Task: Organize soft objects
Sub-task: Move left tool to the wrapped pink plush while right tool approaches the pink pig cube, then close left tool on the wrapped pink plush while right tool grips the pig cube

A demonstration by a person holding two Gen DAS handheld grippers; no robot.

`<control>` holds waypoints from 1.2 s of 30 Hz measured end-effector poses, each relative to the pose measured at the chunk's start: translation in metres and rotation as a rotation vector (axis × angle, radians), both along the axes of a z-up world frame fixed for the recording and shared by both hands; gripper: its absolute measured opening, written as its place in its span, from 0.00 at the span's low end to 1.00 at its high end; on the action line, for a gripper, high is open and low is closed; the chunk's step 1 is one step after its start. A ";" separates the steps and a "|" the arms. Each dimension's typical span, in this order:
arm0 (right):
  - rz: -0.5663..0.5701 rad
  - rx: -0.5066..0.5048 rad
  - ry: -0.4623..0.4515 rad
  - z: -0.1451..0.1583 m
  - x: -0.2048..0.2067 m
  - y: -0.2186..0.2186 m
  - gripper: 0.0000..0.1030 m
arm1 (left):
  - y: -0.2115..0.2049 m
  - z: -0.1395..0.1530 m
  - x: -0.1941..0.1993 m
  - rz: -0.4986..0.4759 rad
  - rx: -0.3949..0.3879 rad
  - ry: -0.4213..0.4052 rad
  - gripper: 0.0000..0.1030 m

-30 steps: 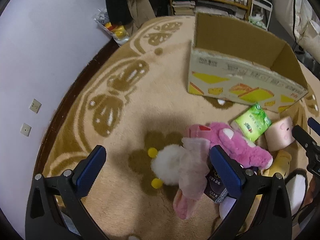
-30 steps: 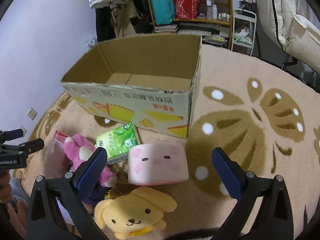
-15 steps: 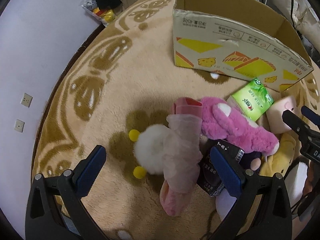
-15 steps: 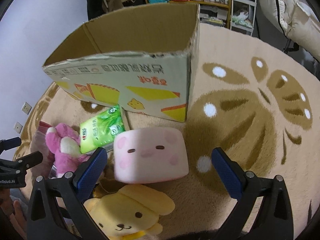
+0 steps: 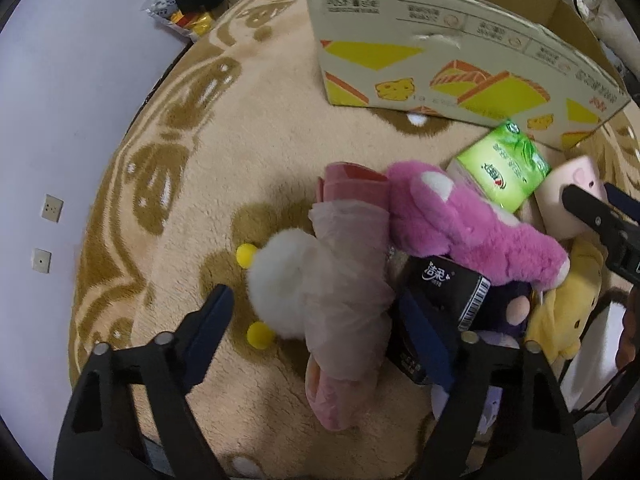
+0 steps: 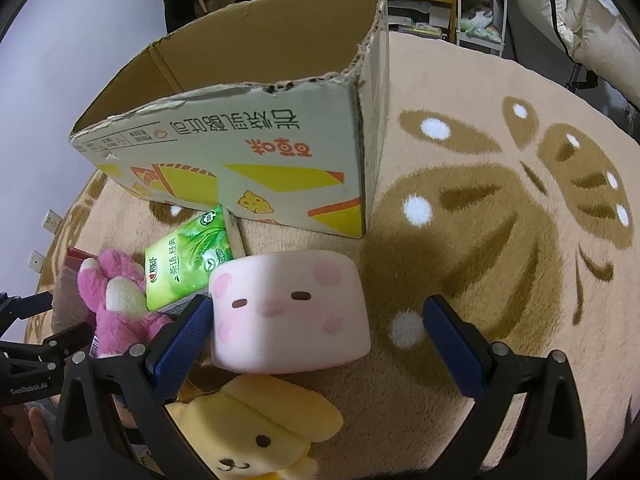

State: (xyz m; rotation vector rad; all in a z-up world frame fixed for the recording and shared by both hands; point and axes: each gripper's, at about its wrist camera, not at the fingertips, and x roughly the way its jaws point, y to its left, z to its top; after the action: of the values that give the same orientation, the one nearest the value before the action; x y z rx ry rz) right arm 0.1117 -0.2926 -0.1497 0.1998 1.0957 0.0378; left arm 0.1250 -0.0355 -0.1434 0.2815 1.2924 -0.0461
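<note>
Left gripper (image 5: 316,332) points steeply down over the pile on the rug (image 5: 256,128); its jaws are closing, with the white fluffy toy (image 5: 280,280) and the pale pink wrap (image 5: 344,280) lying over it between them, pads not yet pressing. Judgement: both are very light and will squash a lot under the pads; take the fluffy body across its middle, not the small yellow pompoms (image 5: 246,255), which would slip out. The wrap looks thin and slick and may slide off or come up with the toy. Just beside the inner jaw lies a black tissue pack (image 5: 444,284), firmer and smooth-skinned, partly under the magenta plush (image 5: 472,224). Right gripper (image 6: 318,320) has its jaws spread and not gripping, with the pink cube cushion (image 6: 288,308) between them, the left pad at or nearly at its side, the right pad well clear. Judgement: cushion is light and springy, flat sides suit a squeeze across its width. Nearer the camera sits the yellow dog plush (image 6: 256,428), floppy-eared, best taken by the head. Behind the cushion, a green tissue pack (image 6: 188,268), crinkly film, leans near the box (image 6: 240,168), open-topped; its floor is hidden from both views.
</note>
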 end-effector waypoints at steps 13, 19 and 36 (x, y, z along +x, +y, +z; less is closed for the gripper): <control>0.032 0.022 -0.017 0.000 -0.001 0.005 0.80 | -0.014 0.002 -0.008 -0.097 -0.033 -0.028 0.27; 0.052 0.028 -0.026 0.003 -0.002 0.011 0.58 | -0.013 0.006 -0.009 -0.102 -0.062 -0.041 0.20; 0.035 0.055 -0.077 0.028 -0.022 0.011 0.43 | 0.006 0.038 -0.015 0.000 -0.123 -0.174 0.14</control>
State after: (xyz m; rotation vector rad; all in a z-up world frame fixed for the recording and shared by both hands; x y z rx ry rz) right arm 0.0895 -0.2815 -0.1212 0.2274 1.0218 0.1062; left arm 0.1098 -0.0300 -0.1059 0.1757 1.1120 -0.0988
